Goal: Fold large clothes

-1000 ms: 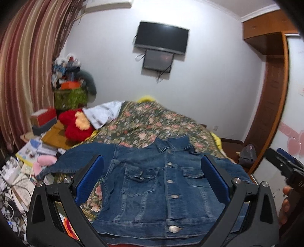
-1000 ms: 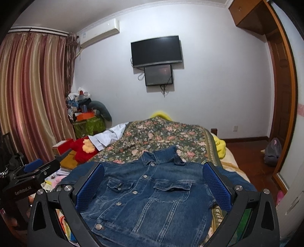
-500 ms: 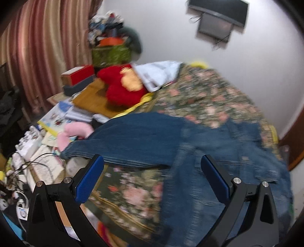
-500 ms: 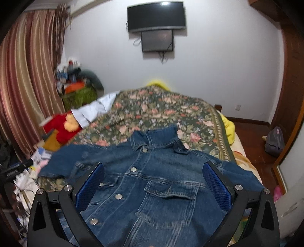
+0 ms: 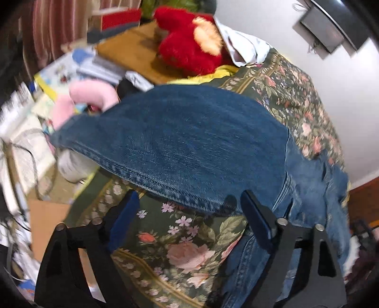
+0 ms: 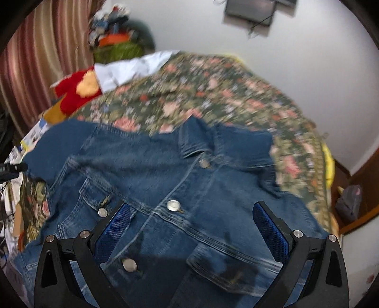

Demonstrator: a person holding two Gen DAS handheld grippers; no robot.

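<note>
A blue denim jacket (image 6: 165,184) lies front up on the floral bedspread (image 6: 213,94), buttoned, collar toward the far wall. Its left sleeve (image 5: 184,144) stretches out over the bed's left edge. My left gripper (image 5: 189,210) is open, low over the bedspread (image 5: 184,248), just below the sleeve's seamed edge; no cloth sits between the fingers. My right gripper (image 6: 189,227) is open and hovers close above the jacket's chest, between the two pockets. The jacket's hem is hidden under both grippers.
A red plush toy (image 5: 189,49) and white cloth (image 5: 239,47) lie at the bed's far left. Left of the bed lie books, a pink soft toy (image 5: 92,94), cables and boxes. A striped curtain (image 6: 30,59) hangs left; a TV (image 6: 251,9) hangs on the far wall.
Both grippers have dropped toward the bed. The left one swung left and down to the outstretched sleeve; the right one came down close over the jacket's chest. Both stayed open.
</note>
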